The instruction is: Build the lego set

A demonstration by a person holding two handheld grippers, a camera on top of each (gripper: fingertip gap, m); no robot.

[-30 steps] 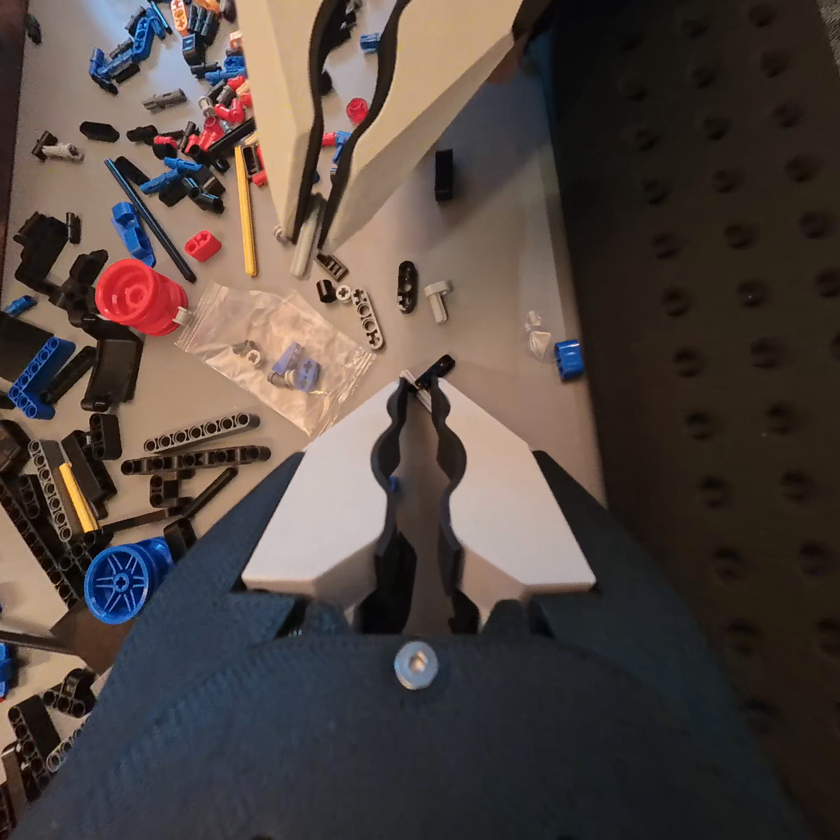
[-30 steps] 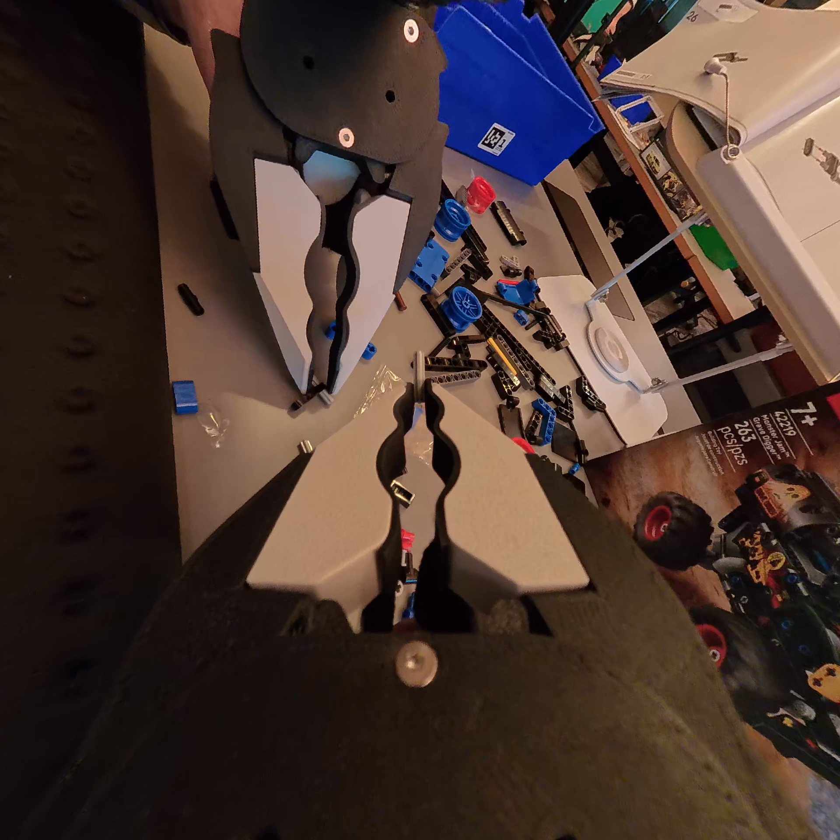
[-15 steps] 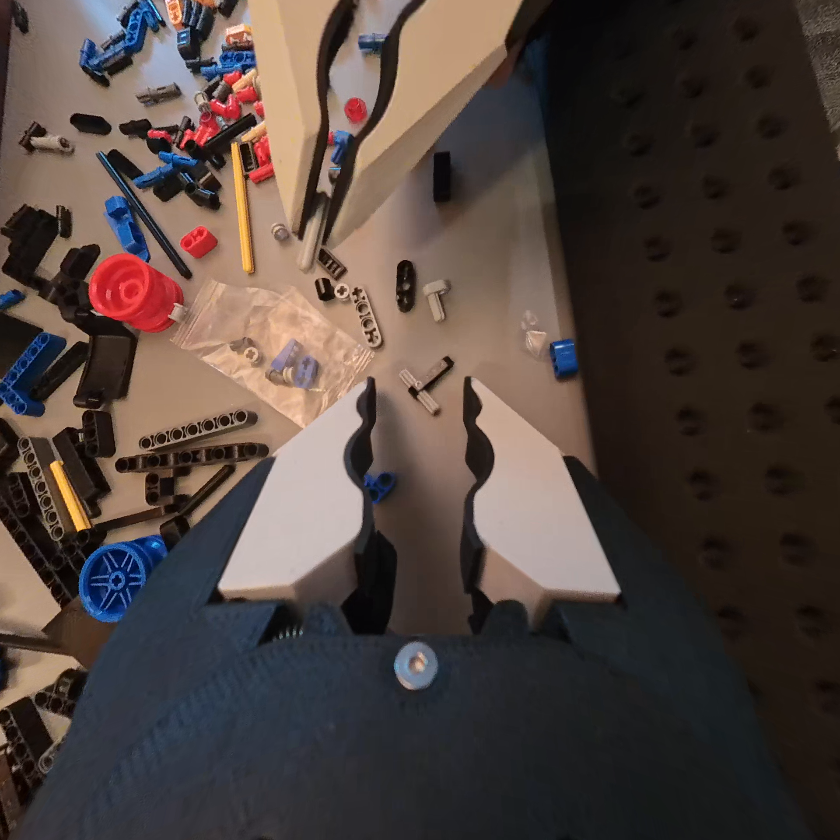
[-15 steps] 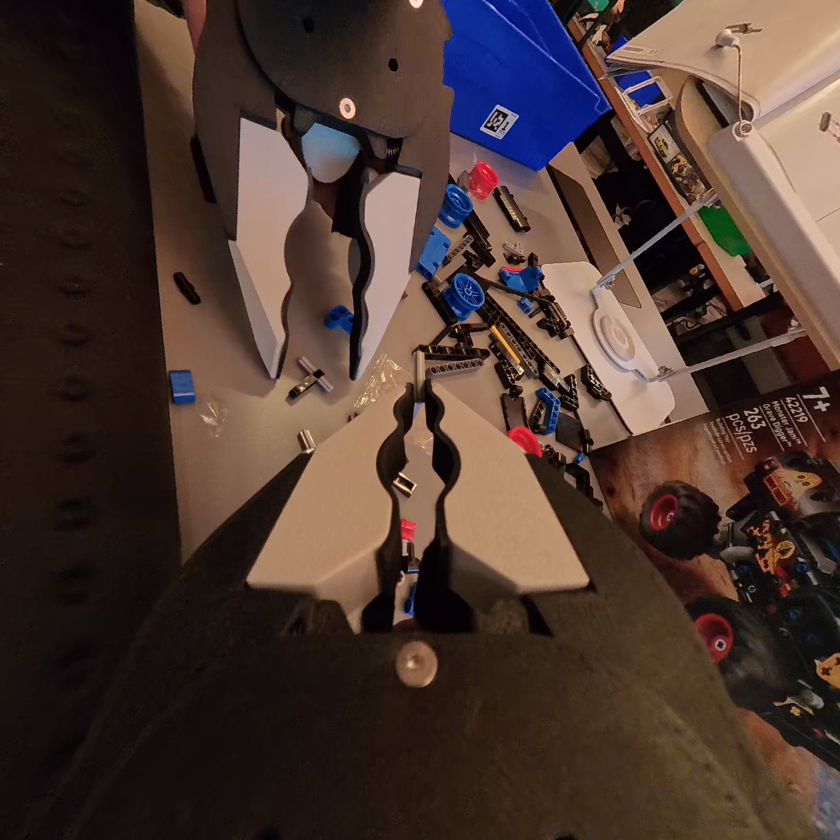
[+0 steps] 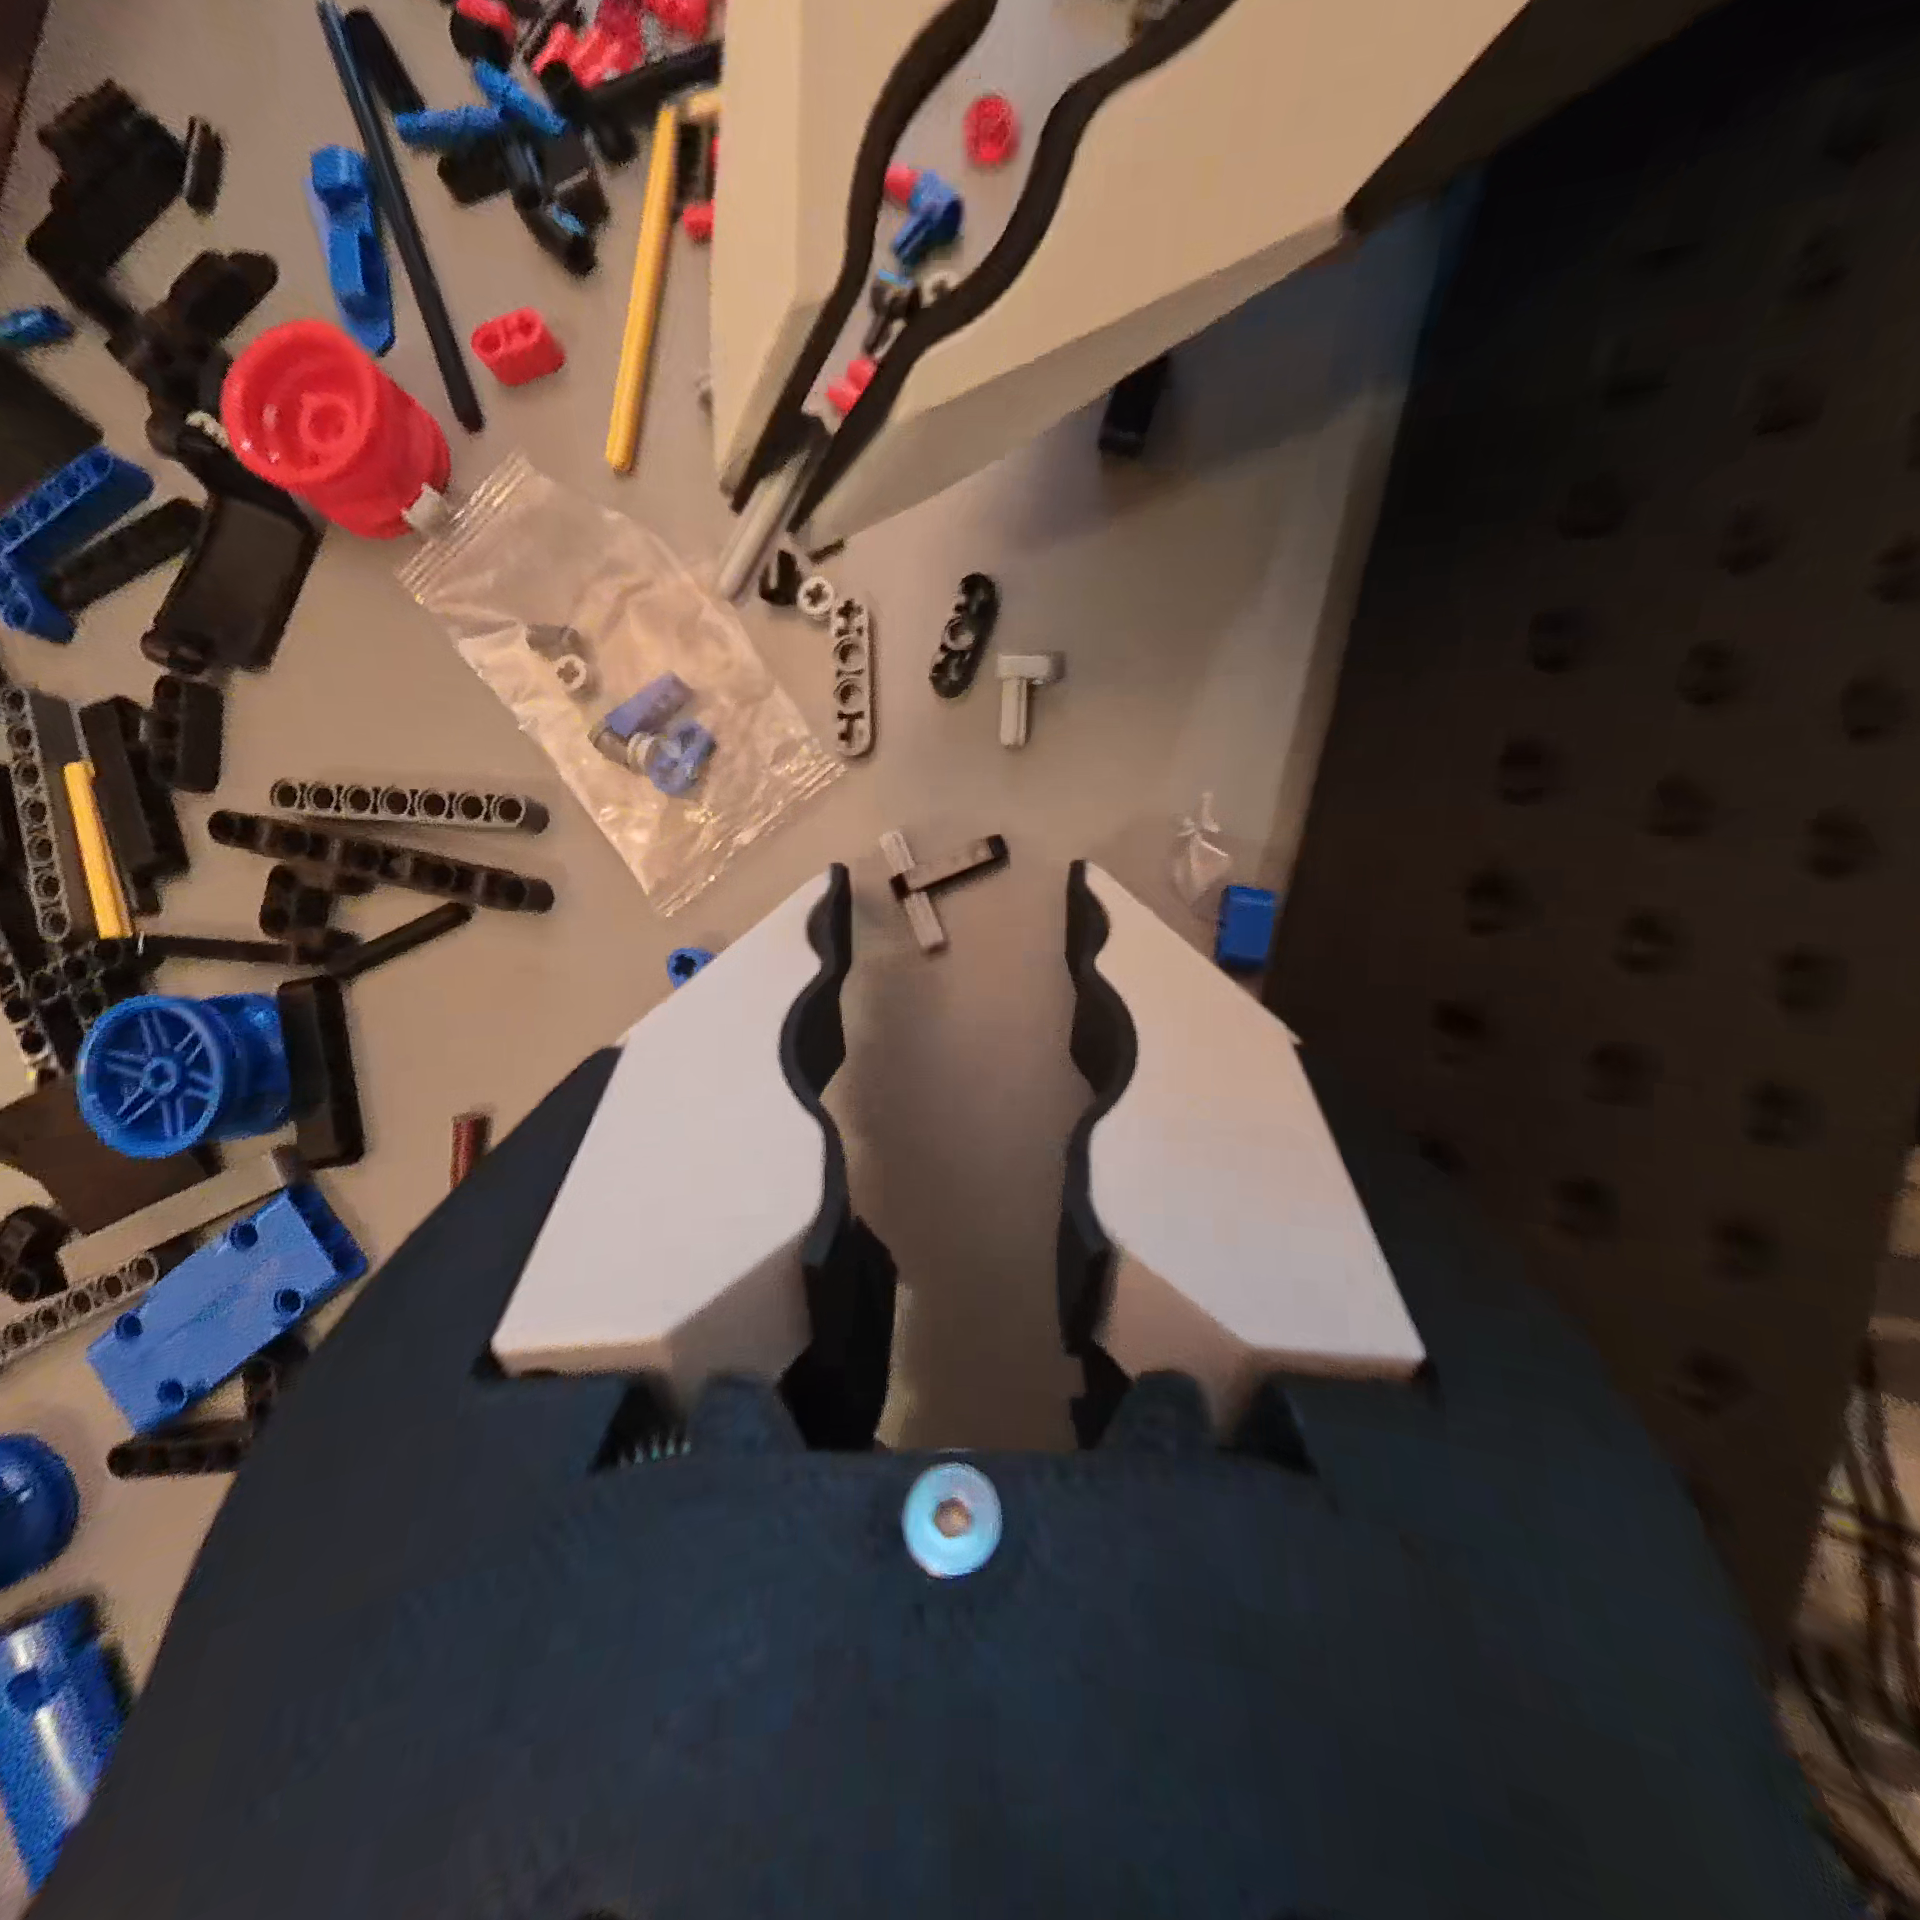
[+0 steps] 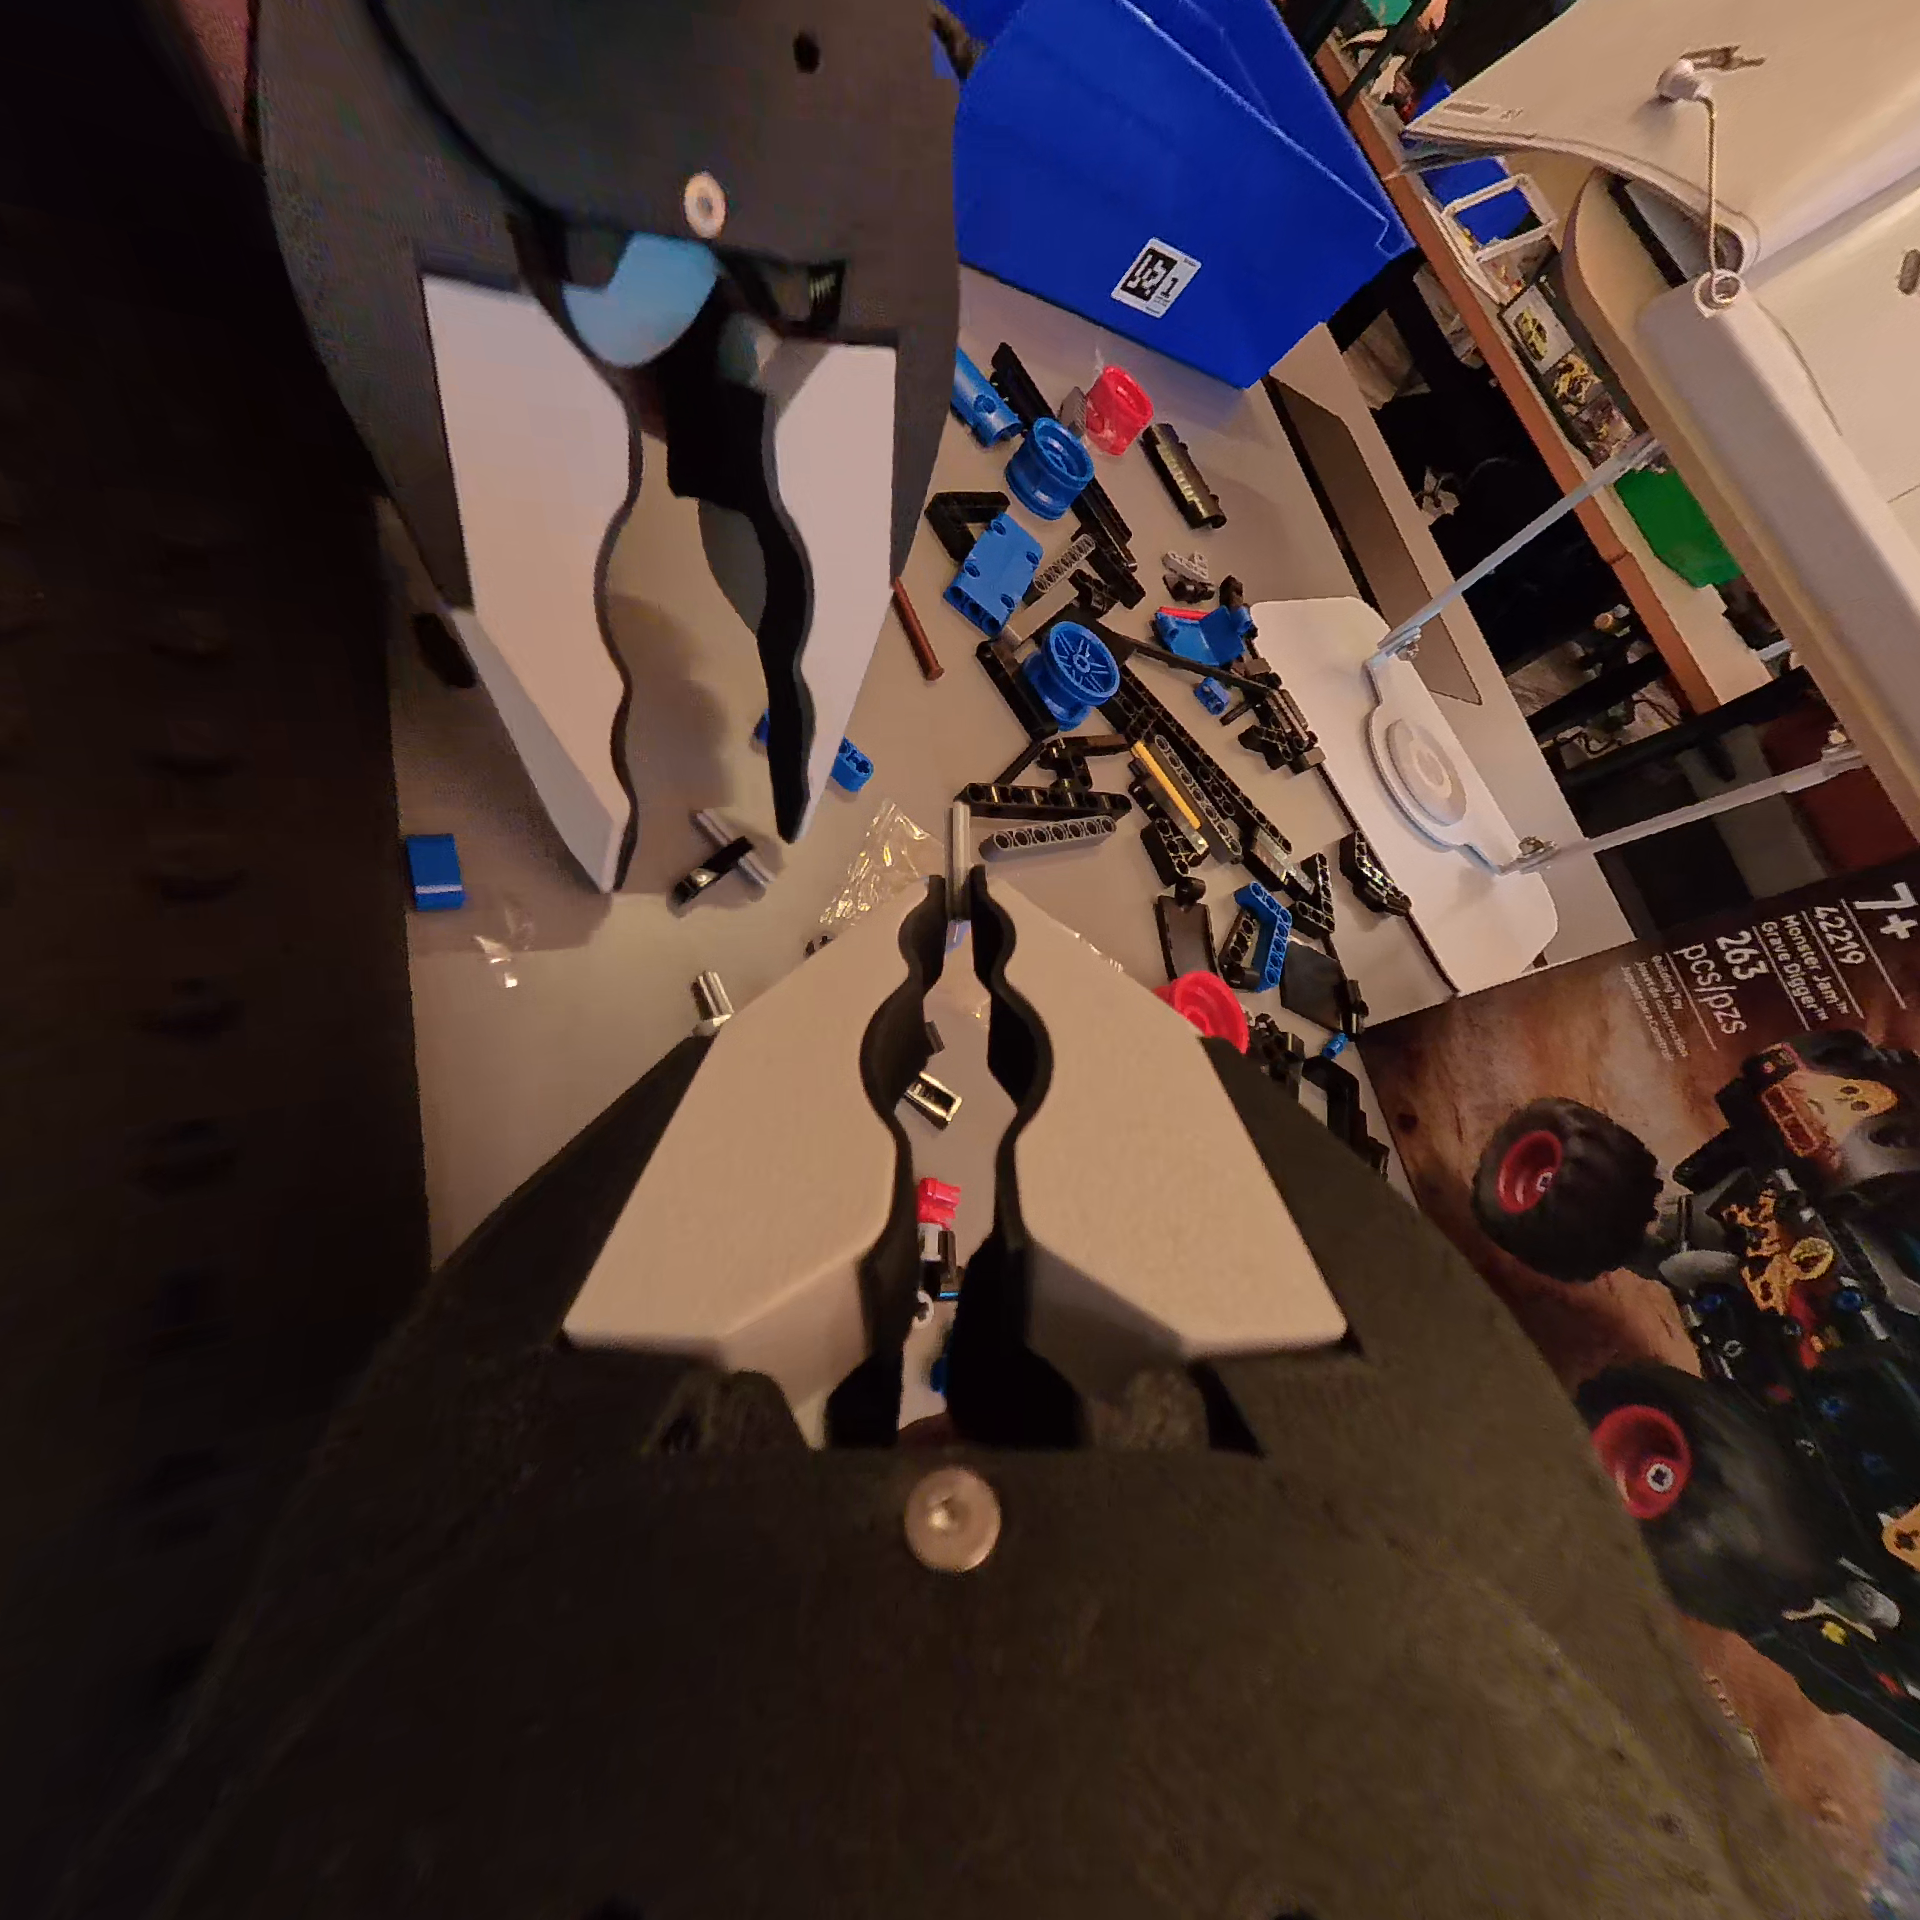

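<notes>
Tabletop (image 5: 1039, 499): pale grey, under warm dim light; strewn with lego parts, densest at the left of the left wrist view.
Far left, left wrist view: blue wheel hub (image 5: 166, 1075) on its side, red wheel hub (image 5: 327, 431) above it, long black beams (image 5: 379, 847) between and to the right.
Centre-left: clear plastic bag (image 5: 623, 675) lying flat, small grey and blue parts inside.
Left gripper (image 5: 951, 883): fingers wide apart, holding nothing; a small cross-shaped piece, black and grey (image 5: 935, 883), lies on the tabletop just ahead between the tips.
Right gripper (image 5: 784, 488): fingers pinched together on a slim grey axle (image 5: 758, 530), tip pointed down toward the tabletop.
Right edge: small blue brick (image 5: 1245, 925) beside a dark studded mat (image 5: 1610, 727) bordering the tabletop.
Right wrist view only, left to right: left gripper (image 6: 707, 842) from the front, cross piece (image 6: 722, 857) below its tips; grey axle (image 6: 958, 862) jutting from the right gripper (image 6: 961, 914); blue bin (image 6: 1153, 177) at the tabletop's far end; white board (image 6: 1423, 769); lego set box (image 6: 1662, 1195) with a monster truck pictured; cluttered shelving behind.
Left wrist view only: the bag's contents, grey T-shaped pin (image 5: 1023, 691).
</notes>
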